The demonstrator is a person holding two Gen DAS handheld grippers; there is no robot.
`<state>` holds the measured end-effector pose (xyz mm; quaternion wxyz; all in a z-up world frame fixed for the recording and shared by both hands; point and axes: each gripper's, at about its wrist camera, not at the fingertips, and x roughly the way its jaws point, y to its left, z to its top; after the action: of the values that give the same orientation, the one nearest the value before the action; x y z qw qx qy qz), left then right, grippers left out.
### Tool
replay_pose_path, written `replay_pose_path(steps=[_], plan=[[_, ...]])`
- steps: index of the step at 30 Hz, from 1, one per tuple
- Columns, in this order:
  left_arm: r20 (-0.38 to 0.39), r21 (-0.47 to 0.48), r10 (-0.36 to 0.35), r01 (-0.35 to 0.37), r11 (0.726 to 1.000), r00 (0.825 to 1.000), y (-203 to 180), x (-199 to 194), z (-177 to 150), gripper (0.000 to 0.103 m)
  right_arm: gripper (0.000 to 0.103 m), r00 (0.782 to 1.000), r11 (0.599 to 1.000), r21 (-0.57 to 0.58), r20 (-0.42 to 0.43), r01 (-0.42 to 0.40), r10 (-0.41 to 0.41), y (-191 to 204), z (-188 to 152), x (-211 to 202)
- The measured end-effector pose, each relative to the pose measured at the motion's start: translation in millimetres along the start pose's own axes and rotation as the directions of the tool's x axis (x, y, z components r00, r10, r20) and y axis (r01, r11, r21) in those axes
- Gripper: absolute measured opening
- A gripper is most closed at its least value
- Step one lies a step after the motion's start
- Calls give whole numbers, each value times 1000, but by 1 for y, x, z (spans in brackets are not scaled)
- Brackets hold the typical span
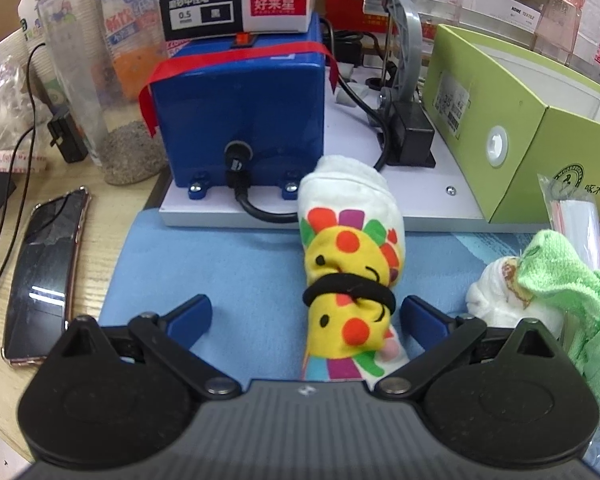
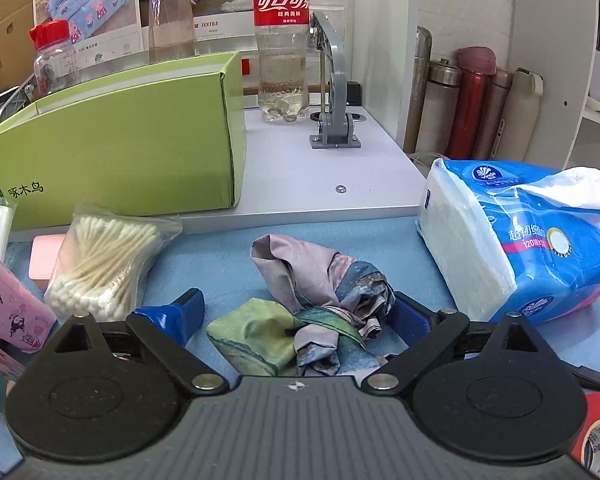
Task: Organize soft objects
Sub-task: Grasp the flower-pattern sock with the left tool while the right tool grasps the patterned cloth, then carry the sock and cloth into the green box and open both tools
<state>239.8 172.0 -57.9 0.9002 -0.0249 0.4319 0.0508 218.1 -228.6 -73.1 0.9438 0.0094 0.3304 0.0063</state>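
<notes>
A rolled white sock [image 1: 350, 256] with a bright cartoon print lies on the blue mat [image 1: 228, 264], a black hair tie [image 1: 348, 286] wound around it. My left gripper [image 1: 306, 312] stands open with the sock's near end between its blue fingers [image 1: 192, 314], not pinched. To the right sits a second white sock [image 1: 500, 296] under a green cloth [image 1: 568, 280]. In the right wrist view a crumpled pastel patterned cloth [image 2: 324, 296] lies on the blue mat [image 2: 228, 272]. My right gripper [image 2: 296, 314] is open around its near part.
A blue machine [image 1: 240, 116] on a white base sits behind the mat, with a phone [image 1: 44, 280] and a clear jar [image 1: 96, 68] to the left. A green box [image 2: 120, 144], a cotton swab bag [image 2: 104, 264], a tissue pack [image 2: 520, 244] and a cola bottle [image 2: 282, 40] surround the cloth.
</notes>
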Motion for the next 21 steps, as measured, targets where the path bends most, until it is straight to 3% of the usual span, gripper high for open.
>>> replay_pose_path(steps=[1, 2, 3, 5, 8, 9, 10, 14, 17, 21], plan=[[4, -1, -4, 4, 1000, 1000, 0, -1, 0, 95, 86, 1000, 1000, 1, 1, 0, 0, -1, 0, 0], [12, -1, -6, 6, 1000, 1000, -1, -3, 1, 83, 86, 1000, 1000, 0, 2, -1, 1, -1, 0, 1], [25, -2, -17, 18, 1000, 1000, -1, -7, 1, 59, 86, 1000, 1000, 0, 2, -4, 4, -1, 1, 1], [24, -5, -53, 53, 999, 998, -2, -15, 3, 30, 85, 1000, 1000, -6, 5, -11, 11, -1, -1, 1], [12, -31, -54, 54, 998, 998, 0, -20, 4, 29, 73, 1000, 1000, -13, 11, -21, 21, 0, -1, 0], [13, -41, -54, 54, 998, 998, 2, -23, 3, 28, 47, 999, 999, -19, 24, -31, 31, 0, -2, -2], [14, -54, -60, 61, 997, 998, 5, -28, 0, 28, 38, 999, 999, -20, 34, -37, 38, 1, -2, -5], [51, -65, -62, 65, 996, 997, 16, -55, -7, 28, 33, 996, 996, 15, 22, -88, 88, -4, -3, -16], [76, -63, -49, 54, 997, 996, 18, -73, -9, 28, 32, 992, 993, 30, 58, -113, 111, -6, -7, -37], [106, -51, -85, 91, 995, 991, 14, -92, 0, 28, 32, 983, 987, 44, 107, -153, 148, -7, -7, -64]])
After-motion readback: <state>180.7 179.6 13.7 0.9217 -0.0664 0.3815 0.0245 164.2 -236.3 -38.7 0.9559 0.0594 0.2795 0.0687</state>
